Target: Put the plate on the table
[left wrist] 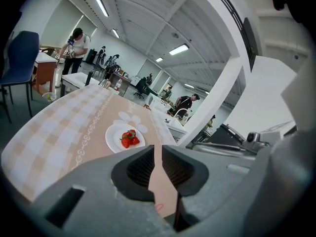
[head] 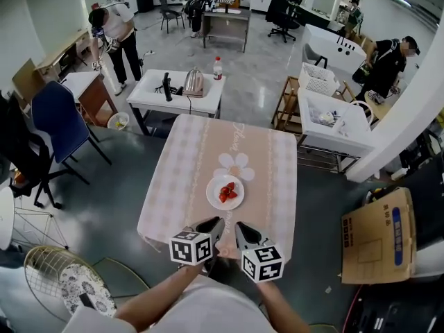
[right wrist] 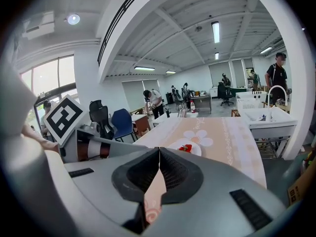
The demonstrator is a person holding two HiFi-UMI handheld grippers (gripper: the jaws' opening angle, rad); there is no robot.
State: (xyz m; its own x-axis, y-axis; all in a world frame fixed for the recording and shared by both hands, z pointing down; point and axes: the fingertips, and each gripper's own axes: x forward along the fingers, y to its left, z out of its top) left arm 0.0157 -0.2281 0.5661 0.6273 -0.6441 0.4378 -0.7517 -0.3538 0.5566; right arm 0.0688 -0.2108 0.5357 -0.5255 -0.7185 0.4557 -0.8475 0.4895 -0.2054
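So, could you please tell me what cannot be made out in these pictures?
- Head view: the red strawberries on the round white plate are too small to count.
- Head view: the left gripper and right gripper cover part of the pink checked tablecloth's near edge.
- Right gripper view: the right gripper hides the plate's near rim.

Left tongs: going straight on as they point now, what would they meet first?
The left tongs would probably meet the plate at its right rim, or the tablecloth beside it; height unclear.

Open-plan office, desks [head: 177,92], swivel chairs [head: 281,12]
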